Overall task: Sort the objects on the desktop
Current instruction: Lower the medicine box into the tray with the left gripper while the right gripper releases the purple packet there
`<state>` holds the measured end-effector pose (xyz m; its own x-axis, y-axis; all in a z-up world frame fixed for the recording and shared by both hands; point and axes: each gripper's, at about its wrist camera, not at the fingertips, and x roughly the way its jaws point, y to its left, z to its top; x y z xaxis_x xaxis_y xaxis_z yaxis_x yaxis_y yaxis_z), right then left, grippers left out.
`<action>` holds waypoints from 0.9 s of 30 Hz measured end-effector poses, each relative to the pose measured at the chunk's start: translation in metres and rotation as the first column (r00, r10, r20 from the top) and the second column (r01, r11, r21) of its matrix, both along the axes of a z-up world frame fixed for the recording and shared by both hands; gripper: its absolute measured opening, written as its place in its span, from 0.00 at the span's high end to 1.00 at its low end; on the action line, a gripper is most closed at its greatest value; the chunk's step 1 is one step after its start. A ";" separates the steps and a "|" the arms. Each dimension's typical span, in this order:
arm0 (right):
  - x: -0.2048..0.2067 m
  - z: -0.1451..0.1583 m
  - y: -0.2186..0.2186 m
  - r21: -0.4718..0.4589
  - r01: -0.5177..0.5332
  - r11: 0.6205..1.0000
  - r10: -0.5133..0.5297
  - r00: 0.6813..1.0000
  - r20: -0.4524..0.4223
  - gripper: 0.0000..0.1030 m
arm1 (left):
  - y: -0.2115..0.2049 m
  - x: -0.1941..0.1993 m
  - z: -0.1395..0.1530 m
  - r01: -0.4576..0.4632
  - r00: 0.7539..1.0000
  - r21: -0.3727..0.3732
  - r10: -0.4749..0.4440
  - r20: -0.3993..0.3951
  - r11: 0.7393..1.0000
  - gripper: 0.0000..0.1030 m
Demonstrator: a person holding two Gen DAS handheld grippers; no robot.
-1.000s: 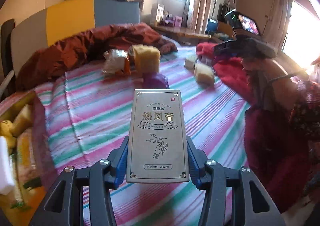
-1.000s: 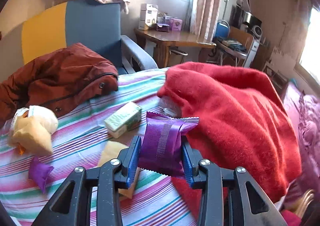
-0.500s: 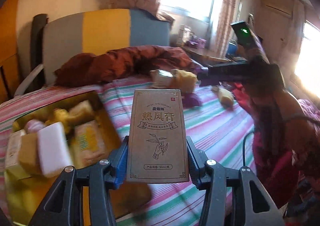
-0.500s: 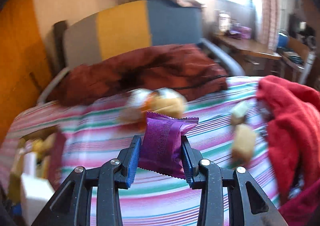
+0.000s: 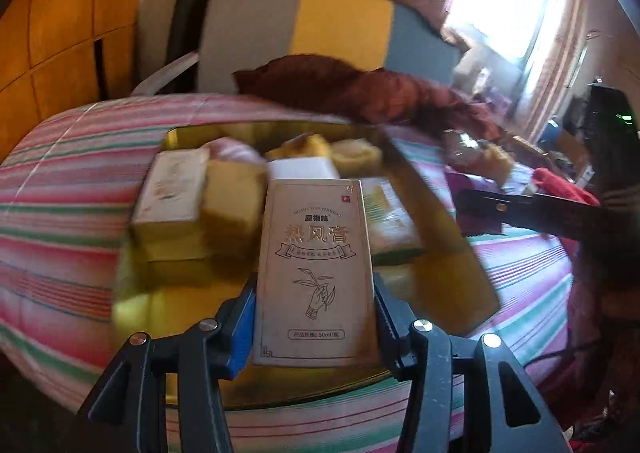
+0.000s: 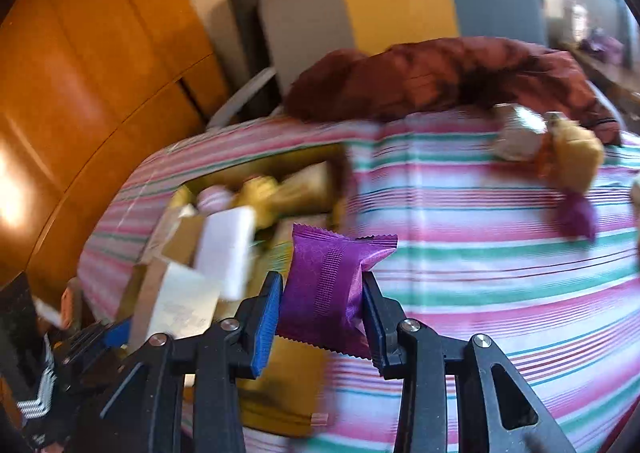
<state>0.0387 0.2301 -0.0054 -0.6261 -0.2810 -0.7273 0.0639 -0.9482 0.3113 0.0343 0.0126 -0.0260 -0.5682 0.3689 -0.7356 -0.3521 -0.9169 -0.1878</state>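
Both tools are loaded. Left gripper [image 5: 314, 319] pinches a tall beige carton [image 5: 314, 273] by its two long sides; the carton stands upright between the blue pads and shows printed characters and a small drawing of a hand with a sprig. Behind it, further away, is a gold tray [image 5: 436, 225] on the striped bedsheet [image 5: 60, 189], already filled with small boxes, a white block and some yellow pieces, all blurred. Right gripper [image 6: 320, 307] is pressed on a purple snack packet [image 6: 334, 285], which sits a little tilted between its pads. In the right wrist view the gold tray [image 6: 280, 165] lies to the left of the packet, and a second purple packet [image 6: 576, 215] lies far right on the sheet, near a yellow lump. A brown jacket [image 6: 440, 77] lies along the far edge of the bed.
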 end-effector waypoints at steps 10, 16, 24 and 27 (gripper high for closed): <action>-0.009 -0.019 -0.068 0.005 -0.138 0.990 0.137 0.987 0.084 0.62 | -0.036 -0.015 -0.012 -0.054 0.996 -0.061 0.058 0.065 0.997 0.50; -0.010 -0.024 -0.085 0.018 -0.170 0.985 0.167 0.980 0.106 0.62 | -0.034 -0.005 -0.017 -0.044 0.996 -0.093 0.051 0.079 0.995 0.50; -0.010 -0.035 -0.087 -0.015 -0.178 0.984 0.178 0.972 0.156 0.62 | -0.042 -0.001 -0.010 -0.113 0.992 -0.053 0.116 0.042 0.992 0.47; -0.012 -0.037 -0.092 -0.054 -0.193 0.980 0.200 0.965 0.169 0.59 | -0.044 0.002 0.005 -0.132 0.991 -0.059 0.131 -0.026 0.989 0.44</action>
<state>0.0263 0.1384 -0.0427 -0.4221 -0.4144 -0.8063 0.1902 -0.9101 0.3682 0.0367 -0.0309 -0.0209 -0.6250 0.2447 -0.7413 -0.2310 -0.9650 -0.1238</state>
